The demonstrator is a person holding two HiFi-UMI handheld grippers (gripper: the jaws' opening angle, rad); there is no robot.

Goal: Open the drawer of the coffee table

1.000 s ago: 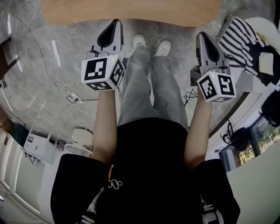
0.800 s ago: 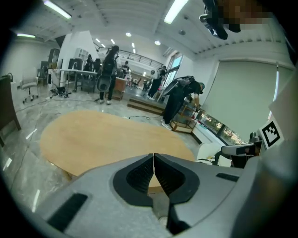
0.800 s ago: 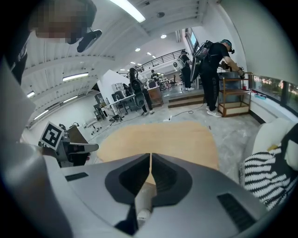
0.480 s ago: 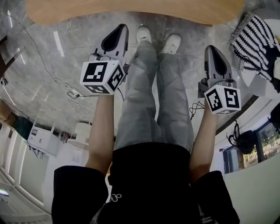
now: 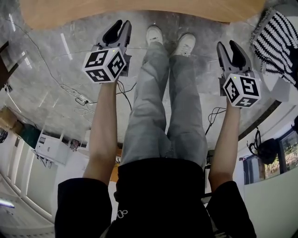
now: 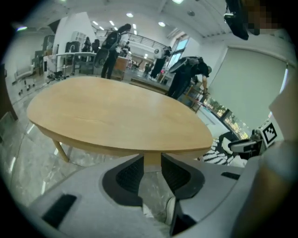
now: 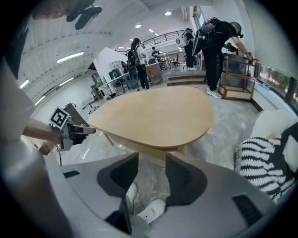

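I held my left hand-held gripper (image 5: 118, 25) and my right hand-held gripper (image 5: 228, 46) out ahead of me, both angled down toward the floor in front of the coffee table (image 5: 139, 11). The jaws of both had just been opening and stood apart, the right pair wider than the left, with nothing between them. The table's pale wooden oval tabletop (image 6: 116, 116) lay just beyond my white shoes (image 5: 154, 35); I could not make out its drawer. The floor (image 5: 42, 60) was glossy grey marble, with a white power strip (image 5: 81, 98) on its cable at my left. A black-and-white striped cushion (image 5: 277, 39) sat at my right. Beyond the table the room opened into a large, brightly lit hall where several people (image 7: 216, 42) stood.
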